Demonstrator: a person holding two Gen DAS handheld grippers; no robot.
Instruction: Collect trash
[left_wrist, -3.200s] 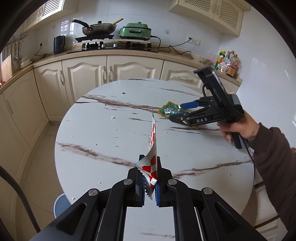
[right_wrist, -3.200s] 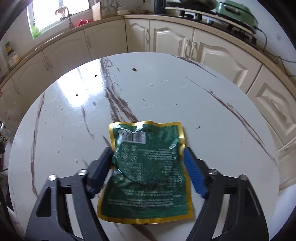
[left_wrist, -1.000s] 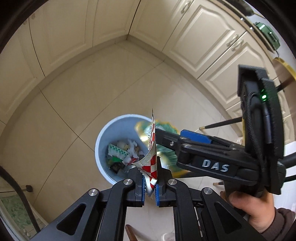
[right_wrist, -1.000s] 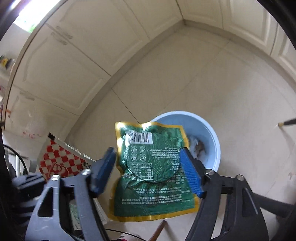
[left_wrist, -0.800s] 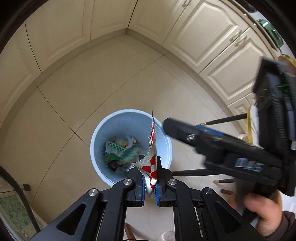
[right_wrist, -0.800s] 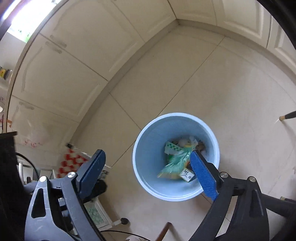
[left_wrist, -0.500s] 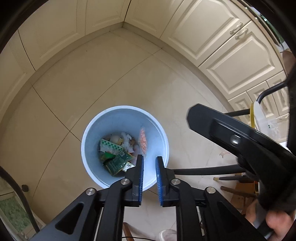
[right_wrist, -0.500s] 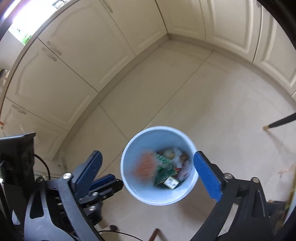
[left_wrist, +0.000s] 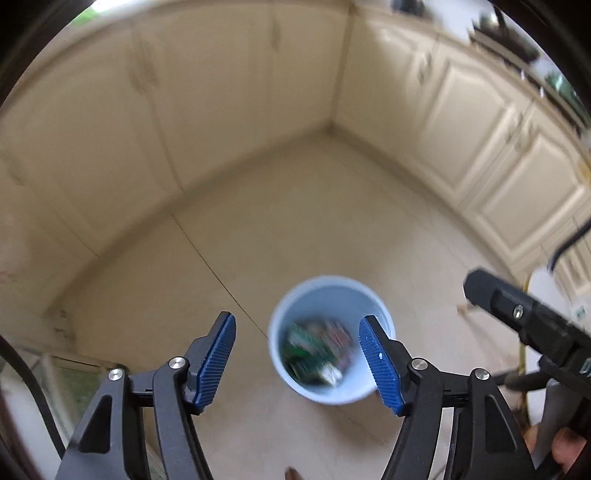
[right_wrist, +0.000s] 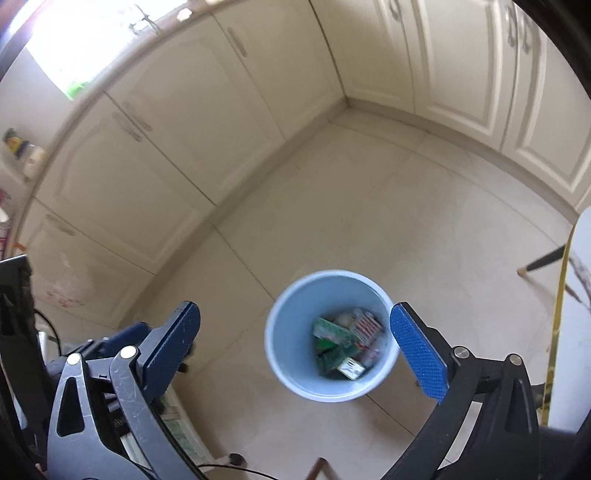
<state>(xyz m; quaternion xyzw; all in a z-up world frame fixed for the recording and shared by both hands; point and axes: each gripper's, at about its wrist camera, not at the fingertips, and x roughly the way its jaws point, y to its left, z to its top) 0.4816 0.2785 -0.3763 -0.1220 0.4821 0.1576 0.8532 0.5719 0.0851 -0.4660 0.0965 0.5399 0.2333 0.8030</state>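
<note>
My left gripper has just been opening; my right gripper is wide open, both empty. The trash lies in the blue bin. Next I look for more.

Bare floor lies open all round the blue bin — cabinets wall off the far sides, while the worktop edge and a chair leg crowd the right.
</note>
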